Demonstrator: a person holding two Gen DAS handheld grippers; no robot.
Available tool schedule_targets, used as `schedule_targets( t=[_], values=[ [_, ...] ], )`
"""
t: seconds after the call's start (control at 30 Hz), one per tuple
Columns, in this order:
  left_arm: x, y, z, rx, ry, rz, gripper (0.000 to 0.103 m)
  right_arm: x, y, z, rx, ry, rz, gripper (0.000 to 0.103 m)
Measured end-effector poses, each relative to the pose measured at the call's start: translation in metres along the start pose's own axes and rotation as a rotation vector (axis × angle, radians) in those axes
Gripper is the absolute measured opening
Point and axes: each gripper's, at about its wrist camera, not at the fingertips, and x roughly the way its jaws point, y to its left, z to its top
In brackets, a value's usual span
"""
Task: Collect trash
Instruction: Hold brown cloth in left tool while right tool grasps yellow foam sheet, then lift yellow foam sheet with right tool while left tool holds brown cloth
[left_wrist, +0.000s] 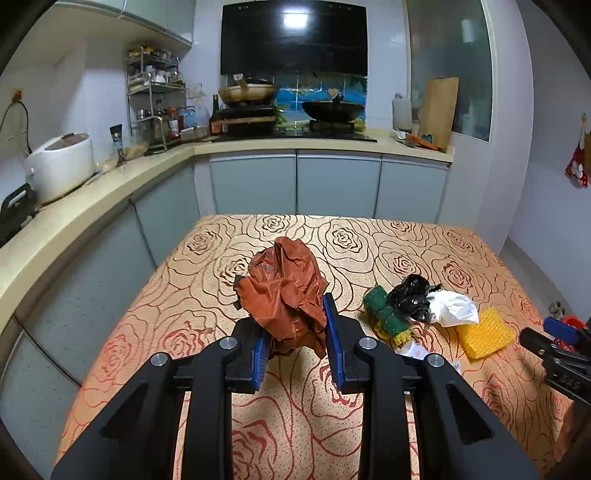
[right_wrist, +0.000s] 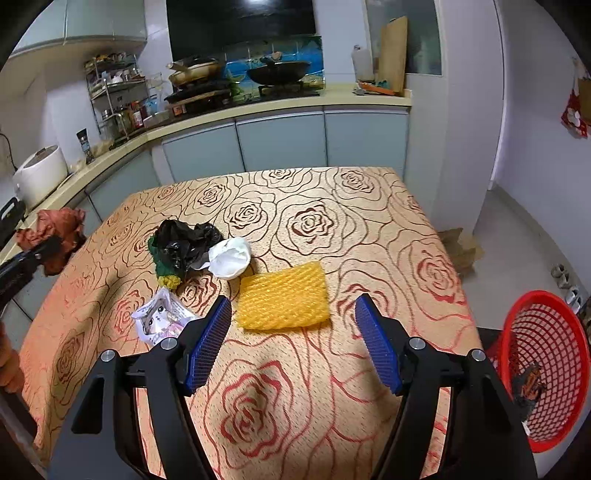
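My left gripper (left_wrist: 295, 325) is shut on a crumpled rust-brown bag (left_wrist: 284, 291), lifted above the rose-patterned tablecloth (left_wrist: 221, 417); the same brown bag (right_wrist: 55, 229) shows at the left edge of the right wrist view. My right gripper (right_wrist: 293, 317) stands open just short of a yellow foam net (right_wrist: 284, 295), nothing between its blue pads (right_wrist: 207, 343). On the cloth lie a black plastic bag (right_wrist: 184, 243), a white crumpled wrapper (right_wrist: 231, 258), a green-and-yellow sponge (right_wrist: 166, 275) and a printed cartoon packet (right_wrist: 162, 319). A red mesh basket (right_wrist: 546, 369) stands off the table's right side.
Kitchen counters (left_wrist: 92, 195) run along the left and back with a rice cooker (left_wrist: 59, 166), a spice rack (left_wrist: 155, 99) and pans on the stove (left_wrist: 295, 122). Something dark lies in the red basket. Bare floor (right_wrist: 517, 251) stretches to the table's right.
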Motion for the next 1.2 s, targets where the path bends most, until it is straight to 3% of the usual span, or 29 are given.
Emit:
schedule_targets(
  t=[0.43,0.7,1.2],
  values=[
    [-0.007,0.015,-0.001,-0.033,-0.006,0.016,0.025,0.059,0.016,0.008,-0.043,0.147,0.019,0.068],
    [-0.011,0.017,0.000,-0.038,-0.018,0.019,0.025,0.072,0.016,0.004,-0.068,0.169,-0.027,0.068],
    [-0.019,0.016,0.002,-0.033,-0.030,0.024,0.025,0.067,0.015,0.000,-0.086,0.153,0.001,0.031]
  ],
)
